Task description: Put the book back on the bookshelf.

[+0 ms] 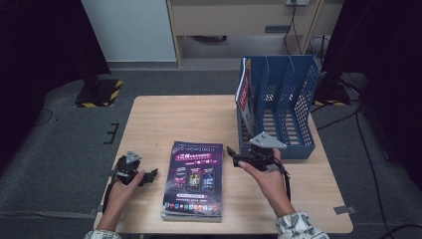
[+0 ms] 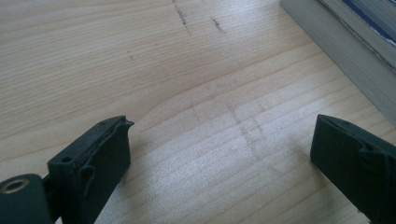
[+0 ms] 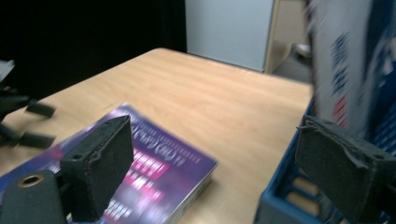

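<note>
A stack of purple-covered magazines (image 1: pixel 193 180) lies flat at the front middle of the wooden table (image 1: pixel 184 119). A blue file rack (image 1: pixel 283 107) stands at the right, with a red and white magazine (image 1: pixel 243 89) upright in its left slot. My left gripper (image 1: pixel 149 175) rests low on the table just left of the stack, jaws open and empty; the stack's page edges (image 2: pixel 343 51) show beyond it. My right gripper (image 1: pixel 233 153) is held up in front of the rack, jaws open and empty, between the purple magazine (image 3: pixel 163 163) and the rack (image 3: pixel 289 196).
The far half of the table is bare wood. A pale cabinet (image 1: pixel 132 30) and a wooden desk (image 1: pixel 244 20) stand behind the table, on grey carpet. Black stand bases (image 1: pixel 99 92) sit at either side, with cables (image 1: pixel 358 124) on the floor at the right.
</note>
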Demonstrator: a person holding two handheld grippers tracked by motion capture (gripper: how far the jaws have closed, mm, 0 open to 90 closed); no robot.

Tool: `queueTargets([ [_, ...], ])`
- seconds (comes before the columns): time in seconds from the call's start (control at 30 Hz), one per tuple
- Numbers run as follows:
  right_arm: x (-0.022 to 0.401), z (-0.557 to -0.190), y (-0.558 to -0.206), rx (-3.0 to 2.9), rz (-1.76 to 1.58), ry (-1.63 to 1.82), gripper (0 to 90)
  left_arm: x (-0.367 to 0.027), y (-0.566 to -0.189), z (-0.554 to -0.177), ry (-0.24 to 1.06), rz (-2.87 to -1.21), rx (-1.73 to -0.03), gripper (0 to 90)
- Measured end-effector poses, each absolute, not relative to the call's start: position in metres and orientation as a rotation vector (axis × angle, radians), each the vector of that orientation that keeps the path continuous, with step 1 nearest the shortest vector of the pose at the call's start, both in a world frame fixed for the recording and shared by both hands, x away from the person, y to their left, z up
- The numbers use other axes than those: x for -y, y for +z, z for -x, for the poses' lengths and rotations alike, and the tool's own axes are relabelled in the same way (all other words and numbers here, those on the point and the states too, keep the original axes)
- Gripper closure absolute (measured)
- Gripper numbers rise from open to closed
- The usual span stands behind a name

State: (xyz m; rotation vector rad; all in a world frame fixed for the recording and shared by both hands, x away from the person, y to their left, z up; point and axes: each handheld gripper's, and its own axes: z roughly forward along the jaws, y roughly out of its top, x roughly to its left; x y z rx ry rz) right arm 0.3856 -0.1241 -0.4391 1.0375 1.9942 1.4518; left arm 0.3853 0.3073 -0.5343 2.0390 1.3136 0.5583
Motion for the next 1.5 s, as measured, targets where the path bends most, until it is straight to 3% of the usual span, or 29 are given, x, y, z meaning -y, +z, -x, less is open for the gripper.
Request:
queueTargets([
  [0.23,0.109,-0.373,-0.467,-2.094,-1.01,1.465,21.0,-0.304,-0.528,-0.381,0.546,-2.018,-1.277,8.8],
  [0.33,0.1,-0.367,-0.477,-2.137,-0.982,1.465,28.9,-0.3,-0.523,-0.377,0.548,-2.011,-1.255,10.5],
  [0.47,0.089,-0.361,-0.487,-2.207,-0.94,1.421,32.7,-0.294,-0.515,-0.37,0.539,-2.001,-1.207,14.8],
  [0.87,0.089,-0.36,-0.494,-2.237,-0.959,1.414,41.5,-0.268,-0.502,-0.36,0.49,-2.003,-1.087,24.8],
  [1.07,0.091,-0.362,-0.495,-2.242,-0.98,1.423,42.5,-0.251,-0.499,-0.356,0.478,-2.024,-1.032,32.8],
  [1.5,0.084,-0.362,-0.501,-2.316,-0.998,1.409,31.0,-0.243,-0.505,-0.359,0.422,-2.047,-0.999,51.4],
])
